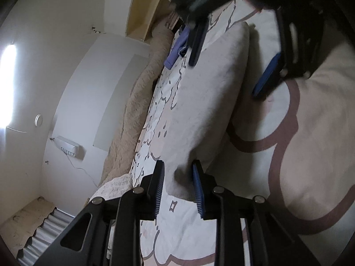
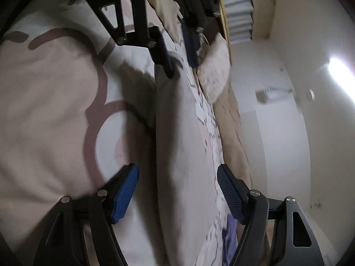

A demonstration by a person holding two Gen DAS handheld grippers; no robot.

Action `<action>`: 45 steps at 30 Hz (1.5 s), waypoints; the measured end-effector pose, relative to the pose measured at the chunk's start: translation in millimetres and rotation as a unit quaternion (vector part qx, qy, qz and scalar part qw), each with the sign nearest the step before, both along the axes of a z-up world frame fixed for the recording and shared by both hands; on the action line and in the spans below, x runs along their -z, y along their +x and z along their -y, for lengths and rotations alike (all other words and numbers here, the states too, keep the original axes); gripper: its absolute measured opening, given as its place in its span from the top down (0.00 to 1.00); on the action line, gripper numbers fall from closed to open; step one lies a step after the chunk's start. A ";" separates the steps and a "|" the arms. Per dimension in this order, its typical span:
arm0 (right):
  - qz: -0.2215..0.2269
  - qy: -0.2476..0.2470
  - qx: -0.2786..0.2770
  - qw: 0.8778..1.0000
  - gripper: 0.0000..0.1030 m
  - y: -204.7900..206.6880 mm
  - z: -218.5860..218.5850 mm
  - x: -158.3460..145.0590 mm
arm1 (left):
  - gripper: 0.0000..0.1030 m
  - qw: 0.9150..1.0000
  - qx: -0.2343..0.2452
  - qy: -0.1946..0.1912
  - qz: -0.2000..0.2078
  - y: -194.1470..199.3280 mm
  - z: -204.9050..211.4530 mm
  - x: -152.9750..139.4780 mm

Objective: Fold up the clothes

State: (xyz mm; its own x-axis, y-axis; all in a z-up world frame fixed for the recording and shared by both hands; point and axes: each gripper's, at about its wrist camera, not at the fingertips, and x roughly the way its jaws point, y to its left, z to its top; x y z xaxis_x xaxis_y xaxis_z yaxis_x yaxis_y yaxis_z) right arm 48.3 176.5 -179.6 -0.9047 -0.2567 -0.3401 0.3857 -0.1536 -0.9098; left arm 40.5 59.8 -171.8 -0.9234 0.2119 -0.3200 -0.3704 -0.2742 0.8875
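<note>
A pale cream garment (image 1: 210,93) lies folded into a long strip on the bed. My left gripper (image 1: 178,190) holds its near corner, with the blue pads pressed on bunched cloth on both sides. In the right wrist view the same left gripper (image 2: 177,55) pinches the far end of the garment (image 2: 182,146). My right gripper (image 2: 177,195) stands open at the other end, its blue pads wide apart on either side of the strip and clear of it. From the left wrist view the right gripper (image 1: 230,66) shows spread over that end.
The bed cover (image 1: 310,133) is white and pink with brown outlines. A fluffy beige blanket (image 1: 137,102) runs along the wall side. A purple garment (image 1: 175,48) lies beyond the strip. A white wall (image 1: 77,88) bounds the bed.
</note>
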 end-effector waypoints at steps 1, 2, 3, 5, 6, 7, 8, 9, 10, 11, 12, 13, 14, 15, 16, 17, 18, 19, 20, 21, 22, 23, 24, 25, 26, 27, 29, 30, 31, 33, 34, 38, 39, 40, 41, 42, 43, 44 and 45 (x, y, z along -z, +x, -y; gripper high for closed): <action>-0.003 0.001 -0.015 1.000 0.29 -2.7 2.2 -0.2 | 0.74 1.000 0.004 -0.004 -0.001 1.8 0.7 1.7; -0.005 0.001 -0.030 1.000 0.38 -5.5 4.4 -0.4 | 0.74 1.000 0.007 -0.011 -0.002 3.9 1.6 4.2; -0.003 0.006 -0.039 0.999 0.46 -10.6 6.4 0.1 | 0.74 1.000 0.013 -0.021 -0.009 5.9 2.2 7.4; 0.016 0.010 -0.049 0.999 0.68 -18.6 10.9 -0.7 | 0.73 0.998 0.027 -0.040 -0.026 9.5 2.7 13.5; 0.033 0.008 -0.051 0.998 0.72 -20.8 13.5 -2.4 | 0.67 0.998 0.033 -0.048 -0.035 11.3 2.6 16.1; 0.050 0.005 -0.053 0.997 0.73 -23.0 16.1 -4.0 | 0.56 0.997 0.039 -0.054 -0.049 14.3 1.9 18.7; 0.080 -0.007 -0.048 0.996 0.75 -24.9 17.9 -9.3 | 0.36 0.996 0.048 -0.054 -0.061 17.5 1.1 20.0; 0.112 -0.024 -0.042 0.993 0.76 -29.2 17.2 -16.1 | 0.33 0.995 0.056 -0.051 -0.071 20.2 0.4 20.5; 0.138 -0.048 -0.034 0.989 0.76 -35.0 15.5 -23.8 | 0.33 0.994 0.060 -0.051 -0.073 20.1 -2.4 20.7; 0.164 -0.073 -0.027 0.983 0.76 -41.0 13.7 -31.6 | 0.33 0.994 0.061 -0.052 -0.070 18.2 -6.4 20.7; 0.189 -0.098 -0.019 0.977 0.76 -46.9 11.9 -39.4 | 0.32 0.994 0.062 -0.053 -0.068 14.8 -10.4 20.7; 0.206 -0.119 -0.012 0.971 0.76 -52.3 9.8 -46.5 | 0.32 0.994 0.063 -0.055 -0.067 10.5 -14.5 20.8; 0.218 -0.134 -0.007 0.967 0.76 -56.2 7.5 -51.6 | 0.32 0.994 0.064 -0.057 -0.067 6.2 -18.5 20.8; 0.223 -0.145 -0.004 0.964 0.76 -59.9 6.5 -55.9 | 0.32 0.994 0.065 -0.059 -0.066 1.9 -22.5 20.9; 0.228 -0.154 -0.002 0.961 0.76 -62.3 5.4 -59.4 | 0.32 0.994 0.066 -0.061 -0.067 -2.4 -26.0 20.9; 0.230 -0.158 -0.001 0.960 0.76 -63.3 6.8 -62.8 | 0.32 0.993 0.068 -0.064 -0.070 -6.7 -29.1 21.0; 0.230 -0.159 -0.002 0.960 0.76 -62.8 7.0 -63.6 | 0.32 0.992 0.071 -0.069 -0.072 -11.2 -31.9 21.1; 0.230 -0.160 -0.003 0.960 0.76 -62.1 7.1 -64.1 | 0.32 0.992 0.074 -0.076 -0.075 -16.0 -34.5 21.3; 0.229 -0.157 -0.004 0.961 0.76 -61.1 5.9 -62.2 | 0.32 0.990 0.077 -0.084 -0.077 -19.2 -35.9 21.5; 0.227 -0.154 -0.006 0.962 0.76 -60.1 4.6 -60.1 | 0.32 0.989 0.082 -0.092 -0.080 -21.5 -36.5 21.9; 0.225 -0.150 -0.008 0.963 0.76 -59.0 3.2 -58.0 | 0.33 0.988 0.085 -0.100 -0.078 -23.6 -36.4 22.3; 0.223 -0.146 -0.009 0.964 0.76 -57.9 0.4 -55.9 | 0.39 0.987 0.087 -0.108 -0.075 -25.6 -35.9 22.9; 0.222 -0.143 -0.010 0.965 0.76 -58.6 -2.8 -53.7 | 0.47 0.987 0.088 -0.115 -0.072 -27.0 -35.9 23.4; 0.220 -0.141 -0.010 0.965 0.76 -57.2 -3.0 -51.8 | 0.51 0.986 0.090 -0.120 -0.066 -27.5 -35.7 24.2; 0.219 -0.139 -0.010 0.966 0.76 -55.4 -2.8 -49.9 | 0.60 0.986 0.093 -0.125 -0.060 -27.6 -35.1 25.1; 0.218 -0.138 -0.010 0.966 0.76 -56.1 -2.2 -48.5 | 0.71 0.986 0.095 -0.129 -0.054 -27.7 -34.6 26.1; 0.213 -0.134 -0.008 0.968 0.76 -56.3 -0.7 -45.7 | 0.75 0.988 0.095 -0.119 -0.039 -27.1 -34.4 24.4; 0.209 -0.129 -0.006 0.969 0.76 -55.1 0.2 -44.2 | 0.79 0.989 0.091 -0.109 -0.030 -27.6 -35.2 21.5; 0.204 -0.125 -0.005 0.971 0.76 -54.0 1.1 -42.7 | 0.80 0.992 0.083 -0.093 -0.017 -29.3 -36.6 16.2; 0.182 -0.110 0.004 0.977 0.76 -46.6 2.7 -39.5 | 0.81 0.996 0.066 -0.057 0.011 -34.3 -40.1 3.2; 0.170 -0.101 0.010 0.980 0.75 -45.2 3.7 -37.6 | 0.81 0.997 0.057 -0.040 0.026 -37.3 -41.9 -3.6; 0.122 -0.064 0.019 0.990 0.75 -39.1 1.0 -29.6 | 0.82 0.998 0.017 0.011 0.066 -45.8 -48.0 -22.2; 0.107 -0.048 0.021 0.993 0.73 -38.0 0.2 -25.2 | 0.82 0.997 0.010 0.022 0.074 -47.6 -49.1 -26.0; 0.096 -0.035 0.023 0.995 0.73 -38.8 0.3 -20.4 | 0.82 0.996 0.004 0.035 0.084 -49.3 -50.2 -29.8; 0.085 -0.022 0.025 0.996 0.72 -39.9 0.5 -15.5 | 0.82 0.995 -0.001 0.043 0.090 -52.7 -50.0 -32.6; 0.074 -0.011 0.030 0.997 0.72 -42.4 1.5 -9.9 | 0.82 0.994 -0.005 0.050 0.095 -55.1 -50.0 -34.8; 0.066 -0.007 0.035 0.997 0.71 -47.0 3.7 -5.6 | 0.82 0.993 -0.010 0.056 0.099 -56.2 -50.6 -37.1; 0.058 -0.004 0.039 0.998 0.71 -51.8 6.2 -1.4 | 0.82 0.993 -0.013 0.061 0.104 -56.8 -51.2 -38.5; 0.050 -0.001 0.044 0.998 0.71 -56.5 8.6 2.7 | 0.82 0.992 -0.015 0.062 0.105 -56.7 -50.0 -38.7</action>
State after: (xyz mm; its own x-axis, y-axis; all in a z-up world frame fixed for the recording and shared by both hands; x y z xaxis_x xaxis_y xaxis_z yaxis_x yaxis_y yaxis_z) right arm -8.2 167.9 -182.3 -0.8852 -0.1790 -0.4293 0.4595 -0.1935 -0.8668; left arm -16.2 109.8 -133.1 -0.8455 0.2353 -0.4794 -0.5339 -0.3900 0.7502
